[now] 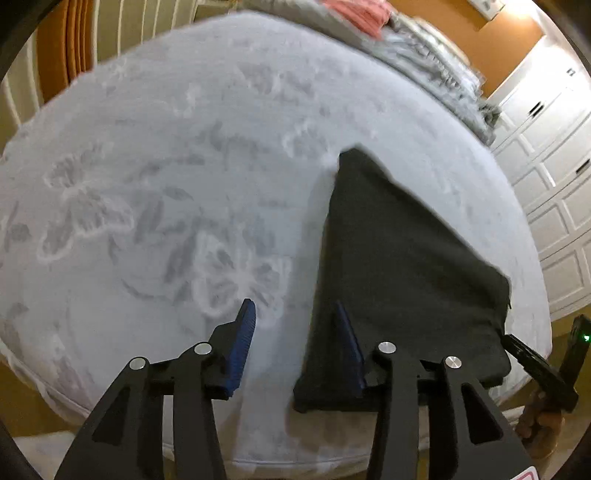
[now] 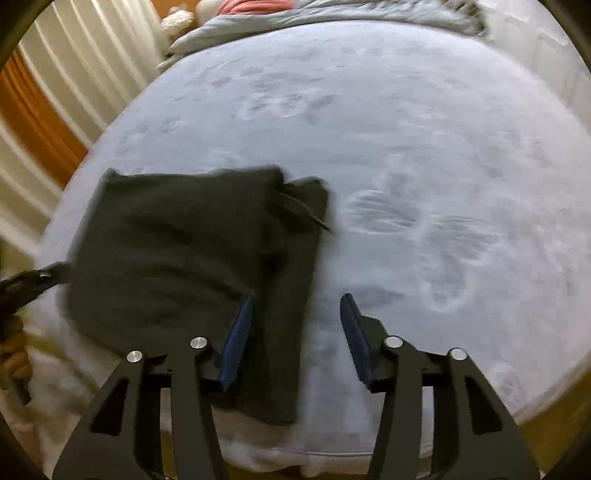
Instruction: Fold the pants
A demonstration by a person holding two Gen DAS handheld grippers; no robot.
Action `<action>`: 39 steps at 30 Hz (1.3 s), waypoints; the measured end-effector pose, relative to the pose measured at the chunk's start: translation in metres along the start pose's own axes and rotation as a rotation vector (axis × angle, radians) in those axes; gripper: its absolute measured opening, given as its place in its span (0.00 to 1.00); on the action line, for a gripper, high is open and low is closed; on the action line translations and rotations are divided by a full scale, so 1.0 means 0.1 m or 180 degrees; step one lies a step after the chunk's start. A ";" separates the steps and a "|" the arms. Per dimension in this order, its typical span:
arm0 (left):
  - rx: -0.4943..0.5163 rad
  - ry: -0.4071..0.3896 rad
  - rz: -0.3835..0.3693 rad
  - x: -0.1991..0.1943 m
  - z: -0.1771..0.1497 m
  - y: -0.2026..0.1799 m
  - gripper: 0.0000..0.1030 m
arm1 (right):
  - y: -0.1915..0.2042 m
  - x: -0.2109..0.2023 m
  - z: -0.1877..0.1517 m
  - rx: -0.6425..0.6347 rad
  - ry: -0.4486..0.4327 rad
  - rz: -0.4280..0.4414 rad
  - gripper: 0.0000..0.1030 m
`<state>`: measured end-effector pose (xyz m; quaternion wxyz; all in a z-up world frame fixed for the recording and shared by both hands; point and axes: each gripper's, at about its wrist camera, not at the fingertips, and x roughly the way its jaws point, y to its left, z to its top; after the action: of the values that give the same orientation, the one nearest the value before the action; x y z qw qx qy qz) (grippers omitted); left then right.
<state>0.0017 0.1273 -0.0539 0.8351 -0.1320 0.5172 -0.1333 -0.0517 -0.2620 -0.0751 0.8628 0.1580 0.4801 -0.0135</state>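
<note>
Left gripper [image 1: 291, 334] hovering wide open, gripping nothing, just left of folded black pants [image 1: 402, 266] lying near bed [image 1: 155, 155] front edge. Right gripper [image 2: 297, 332] gaping likewise, empty, over pants' right edge; grey blanket [image 2: 332, 13] bunching far behind.

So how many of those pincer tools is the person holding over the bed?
2. The left gripper hangs open at the left edge of the folded black pants; the right gripper hangs open over their right edge. Neither grips the cloth.
</note>
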 end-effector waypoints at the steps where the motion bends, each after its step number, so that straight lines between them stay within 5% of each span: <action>1: 0.0043 -0.0061 -0.0021 -0.04 0.01 -0.03 0.53 | 0.00 -0.08 0.04 0.0087 -0.0104 0.0113 0.47; 3: 0.0148 -0.0281 0.0040 -0.13 0.00 -0.12 0.61 | 0.11 -0.23 0.16 0.0022 -0.0315 0.0259 0.40; 6: 0.0399 -0.0397 0.0194 -0.12 0.03 -0.28 0.62 | 0.38 -0.23 0.31 -0.0281 -0.0389 0.0315 0.11; 8: 0.0534 -0.0387 0.0260 -0.05 0.03 -0.41 0.65 | 0.44 0.06 0.43 -0.0314 -0.0235 0.0343 0.07; 11: 0.0730 -0.0257 0.0305 0.11 -0.06 -0.71 0.65 | 0.40 0.62 0.45 -0.0323 0.0171 0.0028 0.01; 14: 0.0884 -0.0178 0.0361 0.23 -0.10 -0.85 0.66 | 0.32 0.33 0.47 -0.0034 -0.0023 0.0205 0.01; 17: 0.0946 -0.0208 0.0422 0.26 -0.12 -0.90 0.68 | 0.29 -0.01 0.32 -0.0075 -0.0226 0.0054 0.08; 24: 0.0991 -0.0196 0.0475 0.33 -0.13 -1.00 0.70 | 0.26 -0.08 -0.20 -0.0088 0.0015 0.0272 0.08; 28: 0.0970 -0.0192 0.0486 0.35 -0.14 -1.03 0.70 | 0.27 0.05 -0.22 -0.0028 0.0059 0.0228 0.37; 35: 0.0986 -0.0198 0.0501 0.35 -0.15 -1.03 0.70 | 0.31 0.20 -0.06 0.0086 0.0044 0.0406 0.38; 39: 0.0980 -0.0200 0.0506 0.35 -0.15 -1.03 0.70 | 0.45 0.20 -0.03 -0.0139 -0.0004 0.0296 0.18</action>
<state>-0.0057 0.0176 -0.0520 0.8691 0.0346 0.4731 -0.1403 -0.0349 -0.2154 -0.0816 0.8660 0.1612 0.4718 0.0371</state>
